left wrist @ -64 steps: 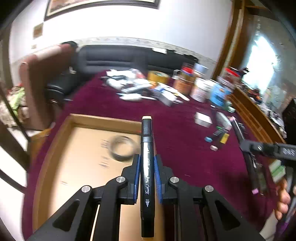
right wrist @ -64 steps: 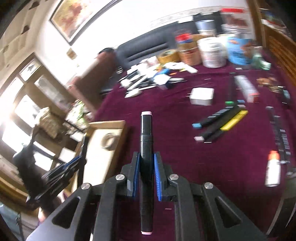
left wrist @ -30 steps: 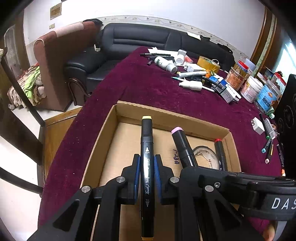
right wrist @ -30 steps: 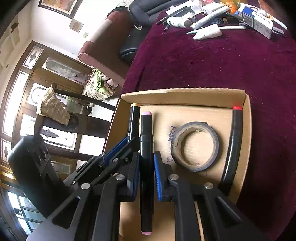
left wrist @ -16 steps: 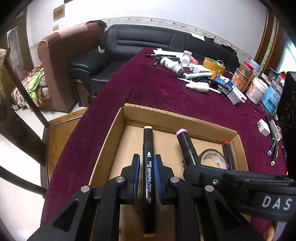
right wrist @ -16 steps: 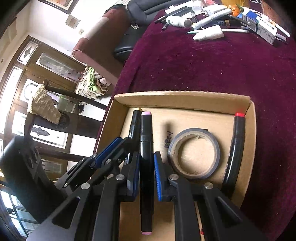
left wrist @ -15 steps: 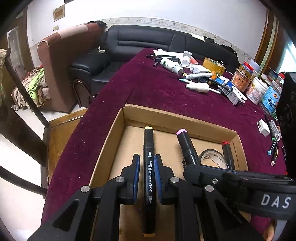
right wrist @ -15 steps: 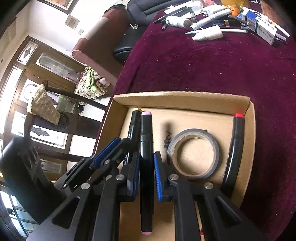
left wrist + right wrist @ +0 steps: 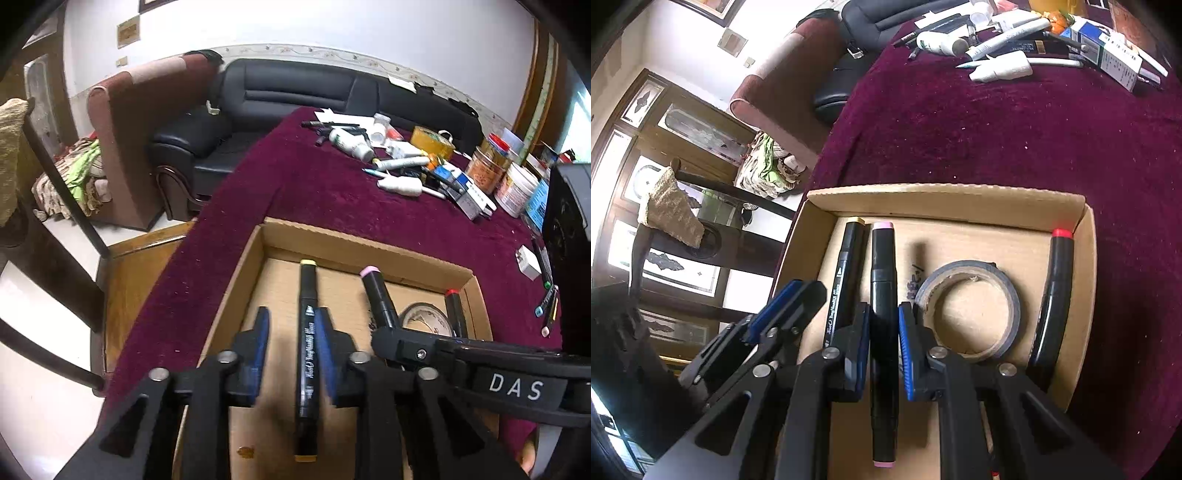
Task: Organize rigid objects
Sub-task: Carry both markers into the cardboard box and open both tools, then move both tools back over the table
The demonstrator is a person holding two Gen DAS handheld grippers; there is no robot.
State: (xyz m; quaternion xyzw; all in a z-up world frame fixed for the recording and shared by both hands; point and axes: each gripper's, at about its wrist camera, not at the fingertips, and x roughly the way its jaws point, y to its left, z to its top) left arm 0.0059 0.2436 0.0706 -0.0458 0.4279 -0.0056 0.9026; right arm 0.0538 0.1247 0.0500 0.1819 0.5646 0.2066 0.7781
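Markers over the cardboard box (image 9: 945, 201)

Your left gripper (image 9: 291, 347), jaws apart, straddles the yellow-capped marker (image 9: 307, 332), print unreadable; "DAS" marks your right gripper (image 9: 882, 332), clamped on the pink-capped marker (image 9: 882, 295); tape roll (image 9: 971, 310) beyond.

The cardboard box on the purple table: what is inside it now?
Inside the cardboard box lie a yellow-capped marker, a pink-capped marker, a grey tape roll and a red-capped marker. The grippers cover the near part of its floor.
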